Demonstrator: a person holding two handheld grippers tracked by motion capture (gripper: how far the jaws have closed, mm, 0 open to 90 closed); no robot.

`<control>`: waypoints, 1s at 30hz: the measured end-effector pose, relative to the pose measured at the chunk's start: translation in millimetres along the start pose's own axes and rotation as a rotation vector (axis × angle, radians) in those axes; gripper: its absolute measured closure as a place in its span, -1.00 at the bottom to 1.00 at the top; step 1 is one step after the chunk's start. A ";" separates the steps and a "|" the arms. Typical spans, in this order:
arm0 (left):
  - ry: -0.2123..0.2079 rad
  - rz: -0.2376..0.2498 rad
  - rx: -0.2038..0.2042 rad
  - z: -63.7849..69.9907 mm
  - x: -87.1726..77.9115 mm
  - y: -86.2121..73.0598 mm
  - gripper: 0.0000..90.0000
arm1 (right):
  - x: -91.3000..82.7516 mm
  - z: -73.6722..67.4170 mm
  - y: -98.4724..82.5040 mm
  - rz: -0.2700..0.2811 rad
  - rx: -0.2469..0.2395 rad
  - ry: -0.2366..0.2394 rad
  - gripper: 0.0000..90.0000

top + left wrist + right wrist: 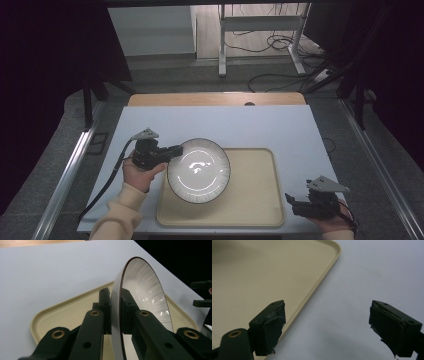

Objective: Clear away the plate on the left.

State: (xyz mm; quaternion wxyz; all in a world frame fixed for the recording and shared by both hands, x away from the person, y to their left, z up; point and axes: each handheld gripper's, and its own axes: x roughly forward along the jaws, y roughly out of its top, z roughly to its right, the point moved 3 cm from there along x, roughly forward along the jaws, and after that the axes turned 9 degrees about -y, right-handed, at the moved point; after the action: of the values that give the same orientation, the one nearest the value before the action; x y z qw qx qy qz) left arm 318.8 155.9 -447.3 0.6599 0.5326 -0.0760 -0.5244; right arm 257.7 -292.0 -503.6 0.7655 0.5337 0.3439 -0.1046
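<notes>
Your left gripper (pixel 176 149) has its jaws clamped on the rim of the plate (pixel 199 171), at about nine o'clock on its edge; the plate hangs tilted over the left half of the beige tray (pixel 250 200), its far edge overhanging the tray's rim; in the left gripper view the rim (pixel 116 315) sits pinched between both pads.

Judged progress: pick-up is done; the setting-down on the tray is not, as the plate appears to be in the air and not level; lowering and release are left.

The plate: round, white, glossy, fine ribbing around the well, thin dark edge line.

Your right gripper (pixel 325 327) rests at five o'clock of the tray, jaws wide apart, nothing between them.
</notes>
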 end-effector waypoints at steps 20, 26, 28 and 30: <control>-0.070 -0.048 -0.013 10.5 41.8 0.8 0.84 | 0.8 0.5 -0.2 0.000 0.002 0.001 -0.69; -0.098 -0.063 -0.037 8.9 54.9 -3.4 0.84 | 1.1 0.5 -0.6 -0.002 0.003 0.001 -0.69; -0.104 -0.075 -0.045 7.6 59.7 -5.1 0.84 | 1.3 0.4 -0.7 -0.004 0.004 0.001 -0.69; -0.109 -0.082 -0.054 6.2 64.2 -6.9 0.84 | 1.4 0.3 -0.8 -0.004 0.004 0.003 -0.69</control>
State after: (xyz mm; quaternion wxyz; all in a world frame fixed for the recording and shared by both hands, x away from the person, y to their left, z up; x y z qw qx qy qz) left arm 338.7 103.2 -479.5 0.6468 0.4881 -0.0757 -0.5811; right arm 258.5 -292.3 -505.0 0.7637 0.5348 0.3459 -0.1060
